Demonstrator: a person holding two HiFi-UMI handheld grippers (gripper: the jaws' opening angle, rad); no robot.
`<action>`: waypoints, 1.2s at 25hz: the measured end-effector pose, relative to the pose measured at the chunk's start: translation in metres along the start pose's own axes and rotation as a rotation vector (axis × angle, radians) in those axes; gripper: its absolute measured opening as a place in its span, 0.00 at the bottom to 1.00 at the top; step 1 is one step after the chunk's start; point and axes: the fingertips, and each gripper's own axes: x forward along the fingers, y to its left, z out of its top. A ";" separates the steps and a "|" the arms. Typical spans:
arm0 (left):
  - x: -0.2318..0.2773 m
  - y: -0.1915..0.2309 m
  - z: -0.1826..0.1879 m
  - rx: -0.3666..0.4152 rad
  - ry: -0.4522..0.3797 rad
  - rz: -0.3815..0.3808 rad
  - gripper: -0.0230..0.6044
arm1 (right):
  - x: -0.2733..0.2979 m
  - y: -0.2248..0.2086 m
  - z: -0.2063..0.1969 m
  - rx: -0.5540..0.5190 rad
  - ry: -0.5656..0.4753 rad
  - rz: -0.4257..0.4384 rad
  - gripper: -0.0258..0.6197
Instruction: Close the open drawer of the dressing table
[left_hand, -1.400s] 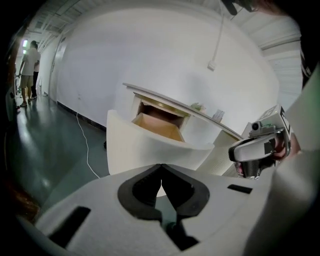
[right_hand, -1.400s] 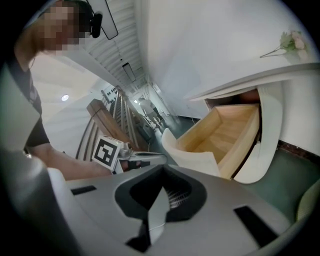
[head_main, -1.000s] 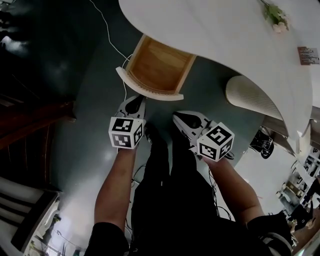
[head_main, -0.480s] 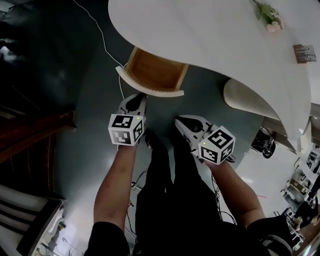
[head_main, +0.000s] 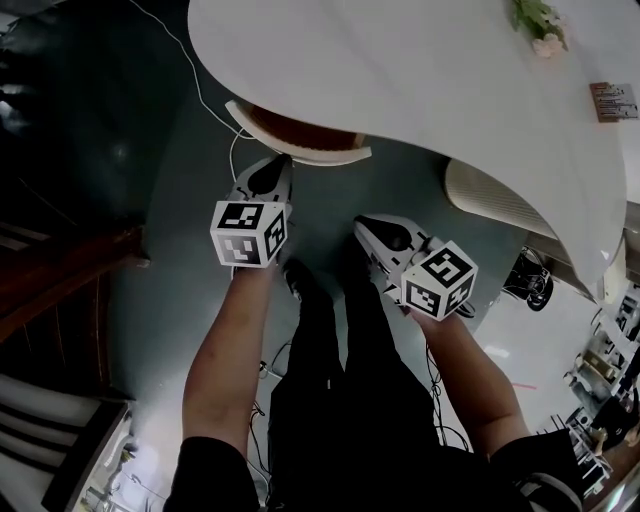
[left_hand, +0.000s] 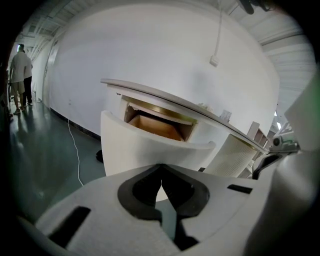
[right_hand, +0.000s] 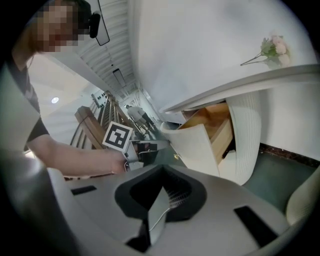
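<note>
Partly closed: the drawer (head_main: 300, 148), upper centre of the head view, lies mostly under the dressing table top (head_main: 400, 70), its curved white front and a strip of wooden interior exposed. The left gripper (head_main: 274, 168), jaws together and empty, appears to bear against that front. The right gripper (head_main: 366, 230), likewise closed on nothing, hangs apart at centre.

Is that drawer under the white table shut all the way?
No, the drawer stands out from the table, with its wooden inside showing behind the white front.
</note>
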 end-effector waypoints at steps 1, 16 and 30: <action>0.004 0.000 0.003 0.009 -0.001 -0.002 0.05 | -0.001 -0.004 0.000 0.001 0.002 -0.003 0.05; 0.062 -0.017 0.016 0.140 -0.054 -0.049 0.05 | -0.002 -0.037 -0.017 0.015 0.053 -0.025 0.05; 0.096 -0.014 0.042 0.123 -0.149 -0.085 0.05 | 0.012 -0.046 -0.046 -0.042 0.125 -0.026 0.05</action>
